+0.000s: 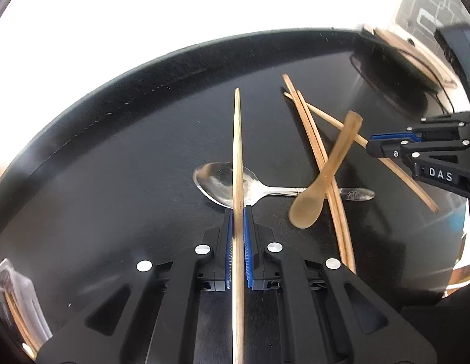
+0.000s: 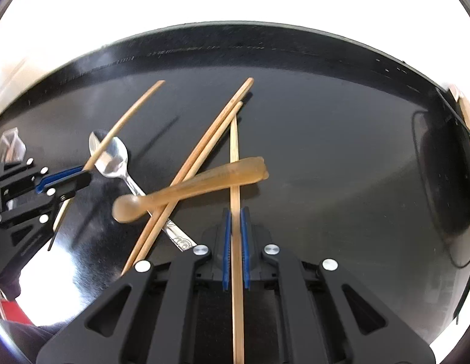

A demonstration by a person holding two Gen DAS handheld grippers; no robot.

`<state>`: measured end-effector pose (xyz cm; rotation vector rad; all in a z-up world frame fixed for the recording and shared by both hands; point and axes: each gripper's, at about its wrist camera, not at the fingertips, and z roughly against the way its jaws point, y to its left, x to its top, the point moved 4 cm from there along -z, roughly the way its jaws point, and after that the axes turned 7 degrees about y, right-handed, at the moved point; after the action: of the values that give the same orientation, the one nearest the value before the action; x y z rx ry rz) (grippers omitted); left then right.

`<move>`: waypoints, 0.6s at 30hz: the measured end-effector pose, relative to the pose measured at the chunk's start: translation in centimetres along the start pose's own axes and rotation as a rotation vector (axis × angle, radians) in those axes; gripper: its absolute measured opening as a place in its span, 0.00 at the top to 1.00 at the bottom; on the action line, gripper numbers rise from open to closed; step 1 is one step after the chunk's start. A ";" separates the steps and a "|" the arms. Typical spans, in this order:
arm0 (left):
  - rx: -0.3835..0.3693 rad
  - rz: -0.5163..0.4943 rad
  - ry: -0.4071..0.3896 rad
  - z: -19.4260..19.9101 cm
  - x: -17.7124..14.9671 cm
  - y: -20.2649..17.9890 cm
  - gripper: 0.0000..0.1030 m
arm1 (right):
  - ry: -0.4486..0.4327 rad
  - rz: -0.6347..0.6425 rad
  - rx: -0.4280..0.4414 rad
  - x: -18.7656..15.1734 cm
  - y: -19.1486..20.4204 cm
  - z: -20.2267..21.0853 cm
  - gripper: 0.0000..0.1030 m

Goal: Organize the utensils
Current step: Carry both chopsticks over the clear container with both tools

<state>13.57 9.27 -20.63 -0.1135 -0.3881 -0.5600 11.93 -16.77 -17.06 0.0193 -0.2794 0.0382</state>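
Note:
My left gripper [image 1: 238,210] is shut on a pale wooden chopstick [image 1: 237,139] that points away over a metal spoon [image 1: 218,183]. To the right, a brown spoon [image 1: 322,176] lies across two chopsticks [image 1: 310,139]. My right gripper [image 1: 370,145] enters from the right, shut on another chopstick [image 1: 417,186]. In the right wrist view, the right gripper [image 2: 234,212] clamps that chopstick [image 2: 234,139], which passes under the brown spoon's handle [image 2: 204,183]. The left gripper [image 2: 88,179] holds its chopstick [image 2: 128,115] over the metal spoon [image 2: 112,157]. The crossed pair [image 2: 204,154] lies in the middle.
Everything lies on a round black tray with a raised rim [image 1: 143,69] [image 2: 235,38]. A clear plastic holder [image 1: 16,300] with sticks in it stands at the lower left. A thin dark cable loop [image 2: 429,182] lies on the tray's right side.

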 end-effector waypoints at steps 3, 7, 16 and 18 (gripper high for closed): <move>-0.002 0.038 -0.019 1.9 -0.1 0.6 0.94 | -0.066 0.015 -0.013 0.1 -0.4 2.3 0.93; 0.004 0.085 -0.044 4.1 -0.3 0.7 0.94 | -0.077 -0.060 0.003 -0.3 -2.0 3.5 0.93; 0.029 0.123 -0.092 8.2 -1.8 0.4 0.94 | -0.118 -0.181 0.005 -2.4 -4.7 6.4 0.93; 0.031 0.132 -0.094 8.8 -2.3 0.6 0.94 | -0.145 -0.180 0.002 -2.7 -5.2 7.6 0.93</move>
<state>9.24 12.79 -13.44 -0.1351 -0.4770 -0.4192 7.44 -22.29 -10.55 0.0496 -0.4221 -0.1425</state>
